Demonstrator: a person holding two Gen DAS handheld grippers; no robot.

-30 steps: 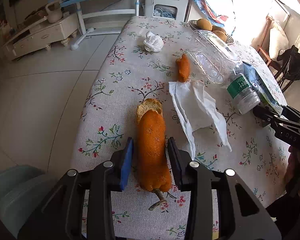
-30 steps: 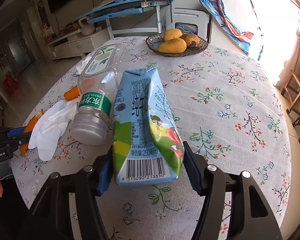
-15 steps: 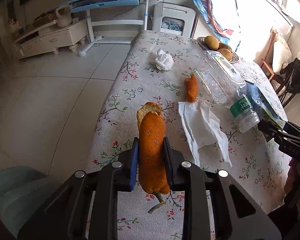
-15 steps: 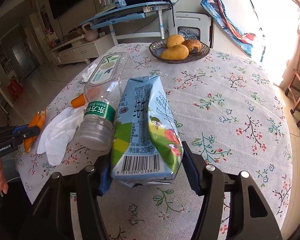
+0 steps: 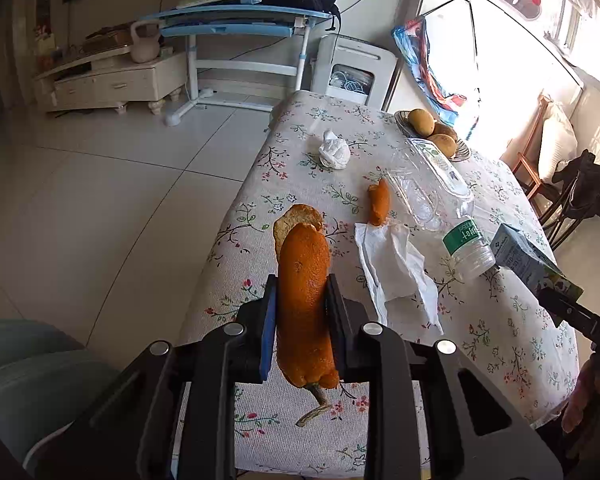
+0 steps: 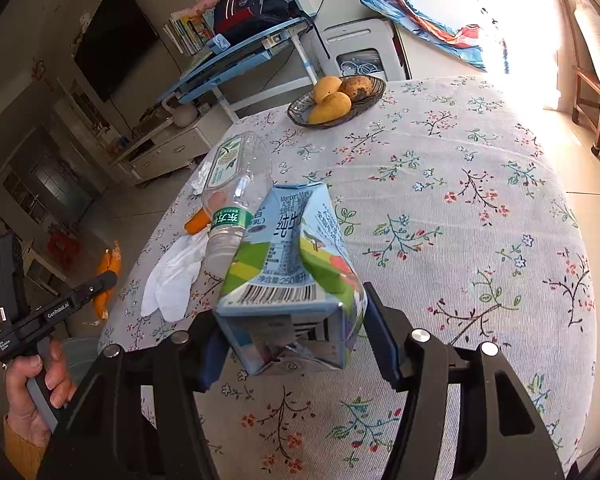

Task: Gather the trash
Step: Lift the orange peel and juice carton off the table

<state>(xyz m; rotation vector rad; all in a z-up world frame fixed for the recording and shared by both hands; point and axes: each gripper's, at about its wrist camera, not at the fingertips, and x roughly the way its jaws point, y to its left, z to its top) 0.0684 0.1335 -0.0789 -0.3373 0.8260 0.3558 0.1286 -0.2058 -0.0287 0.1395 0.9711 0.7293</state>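
My left gripper (image 5: 302, 312) is shut on a long orange peel (image 5: 304, 280) and holds it above the table's near left edge. My right gripper (image 6: 292, 344) is shut on a blue milk carton (image 6: 292, 264), lifted off the flowered tablecloth (image 6: 460, 208). The carton also shows in the left wrist view (image 5: 528, 260). On the table lie a clear plastic bottle (image 5: 440, 200), a flat white tissue (image 5: 396, 268), a small orange peel (image 5: 379, 202) and a crumpled white tissue (image 5: 334, 152).
A bowl of mangoes (image 6: 336, 100) stands at the table's far side. A grey-green bin (image 5: 28, 376) sits on the floor below the left gripper. A wooden chair (image 5: 572, 196) stands at the right. Tiled floor (image 5: 100, 200) lies to the left.
My left gripper closed on the long orange peel and lifted it off the table. My right gripper raised and tilted the milk carton up off the cloth.
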